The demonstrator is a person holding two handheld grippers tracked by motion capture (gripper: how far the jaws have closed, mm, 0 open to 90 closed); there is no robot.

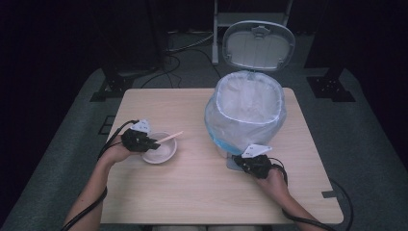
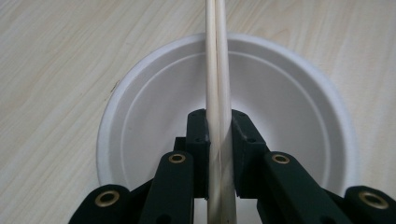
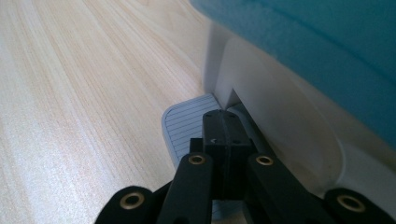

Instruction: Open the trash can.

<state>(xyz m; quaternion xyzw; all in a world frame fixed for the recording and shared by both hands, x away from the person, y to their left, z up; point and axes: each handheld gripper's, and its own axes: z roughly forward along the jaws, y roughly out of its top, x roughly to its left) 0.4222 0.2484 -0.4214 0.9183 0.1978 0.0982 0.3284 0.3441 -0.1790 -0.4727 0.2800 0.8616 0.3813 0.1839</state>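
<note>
Forearms enter from the bottom of the high view over the wooden table (image 1: 192, 192). Largest is the pedal bin (image 1: 246, 113) at centre right, lid up, lined with a bag. Below it the right gripper (image 1: 248, 165), jaws pressed together on nothing, rests on the grey pedal (image 3: 187, 122), apparently holding the lid open. At centre left sits the white bowl (image 1: 161, 153), and over it the left gripper (image 1: 153, 143) is clamped on a pair of chopsticks (image 2: 218, 70). Their long axis runs from the jaws toward the upper right, tips pointing at the bin. Judged step: chopsticks picked up; next comes carrying them rightward over the bin's rim and letting go.
</note>
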